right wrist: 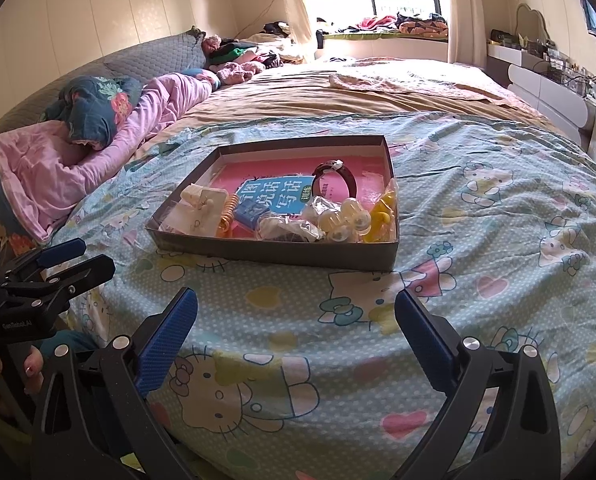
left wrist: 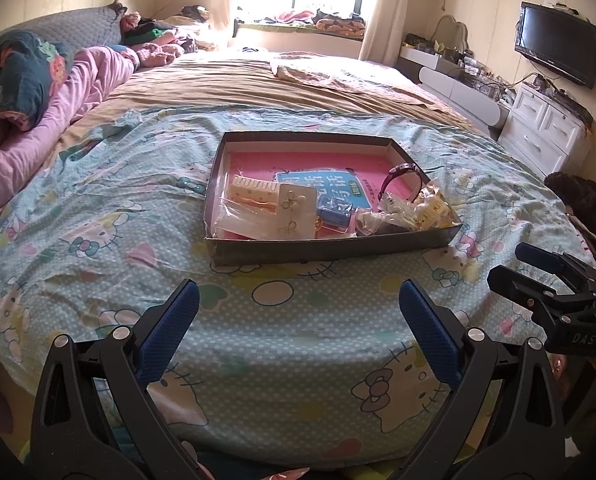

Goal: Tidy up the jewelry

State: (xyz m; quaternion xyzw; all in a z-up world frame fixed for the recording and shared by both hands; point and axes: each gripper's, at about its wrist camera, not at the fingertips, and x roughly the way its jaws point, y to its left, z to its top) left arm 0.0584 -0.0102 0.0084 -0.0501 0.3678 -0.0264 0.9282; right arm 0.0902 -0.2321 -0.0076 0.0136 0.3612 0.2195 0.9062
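Note:
A shallow grey cardboard box [left wrist: 330,246] [right wrist: 274,250] sits on the Hello Kitty bedsheet. Inside lie a pink book, a dark watch [left wrist: 402,178] [right wrist: 334,178], an earring card [left wrist: 294,210] [right wrist: 204,210], a blue box [left wrist: 336,212], an orange coil [right wrist: 227,216], bagged clips [right wrist: 288,230] and yellow pieces [right wrist: 382,212]. My left gripper [left wrist: 298,304] is open and empty, below the box. My right gripper [right wrist: 296,312] is open and empty, also short of the box. The right gripper shows in the left wrist view [left wrist: 510,264]; the left one shows in the right wrist view [right wrist: 94,256].
Pink quilt and pillows [left wrist: 38,120] lie at the left of the bed. A beige blanket [left wrist: 278,88] covers the far half. White drawers [left wrist: 546,128] and a wall TV [left wrist: 558,44] stand at the right. The bed edge is just below my grippers.

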